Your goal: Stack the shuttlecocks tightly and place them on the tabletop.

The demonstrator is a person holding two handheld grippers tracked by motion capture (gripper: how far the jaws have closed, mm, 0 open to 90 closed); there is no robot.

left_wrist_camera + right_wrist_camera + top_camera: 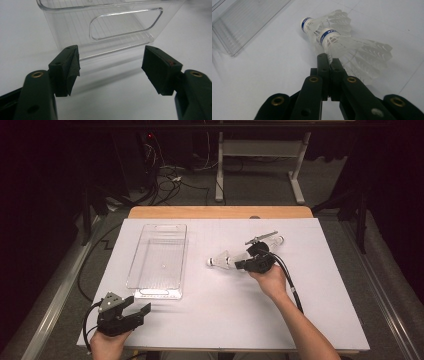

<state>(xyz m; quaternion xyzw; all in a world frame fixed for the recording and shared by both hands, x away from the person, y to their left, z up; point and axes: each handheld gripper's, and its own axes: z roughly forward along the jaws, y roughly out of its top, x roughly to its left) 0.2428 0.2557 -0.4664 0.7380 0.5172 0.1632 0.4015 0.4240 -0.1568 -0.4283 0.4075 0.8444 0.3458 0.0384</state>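
Note:
Two white feather shuttlecocks with blue-banded corks lie together right of the table's middle; the nearer shuttlecock (352, 50) (235, 261) overlaps the farther shuttlecock (324, 21) (219, 261). My right gripper (328, 58) (242, 265) is shut, its tips pinching the edge of the nearer one's feather skirt just behind the cork. My left gripper (111, 66) (137, 309) is open and holds nothing. It rests at the table's front left, facing the handle end of a clear plastic bin (125, 23) (159, 260).
The bin stands left of centre on the white table top (220, 315). A small white object (278, 240) lies behind the right gripper's grey plate, partly hidden. Cables and table legs are on the floor beyond the far edge.

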